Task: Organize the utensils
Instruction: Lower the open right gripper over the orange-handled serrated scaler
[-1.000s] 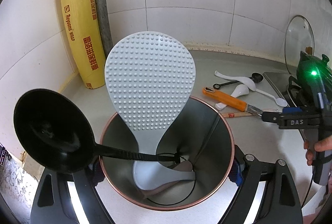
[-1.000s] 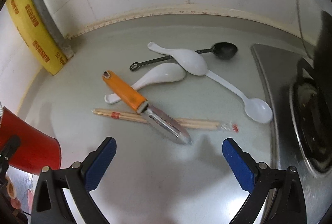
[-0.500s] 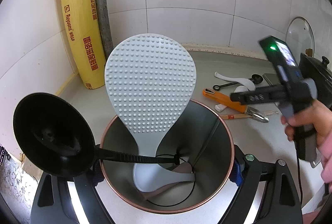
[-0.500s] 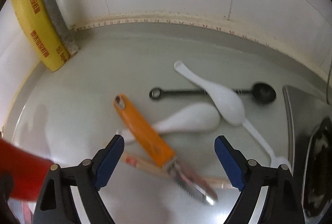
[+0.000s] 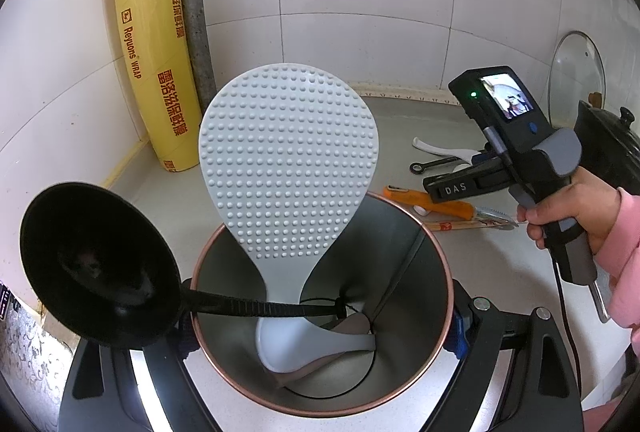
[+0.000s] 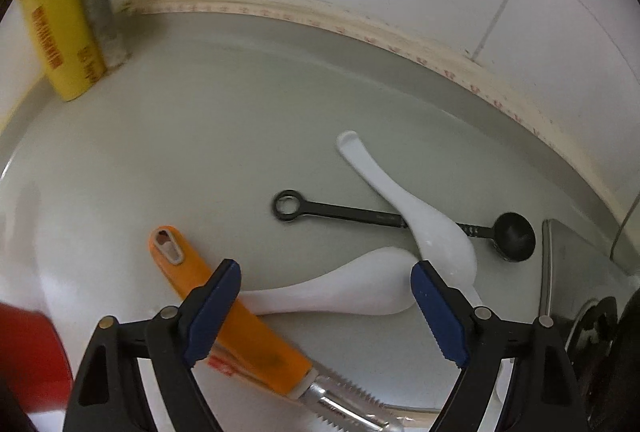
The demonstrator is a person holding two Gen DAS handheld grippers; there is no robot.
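**Right wrist view: open fingers over the loose utensils**

Right gripper [image 6: 324, 308] has just narrowed slightly yet stays open, holding nothing; its fingers straddle the white ceramic soup spoon [image 6: 340, 292] beside the orange-handled serrated peeler [image 6: 240, 316], likely the next pick. Beyond lie a black measuring spoon [image 6: 400, 220] and a second white spoon [image 6: 424, 220] on the grey worktop [image 6: 180, 151]. Left gripper [image 5: 320, 324] clamps the copper-rimmed steel holder [image 5: 416, 272], steadying it; a grey dimpled rice paddle [image 5: 288, 167] and black ladle [image 5: 100, 264] already stand inside.
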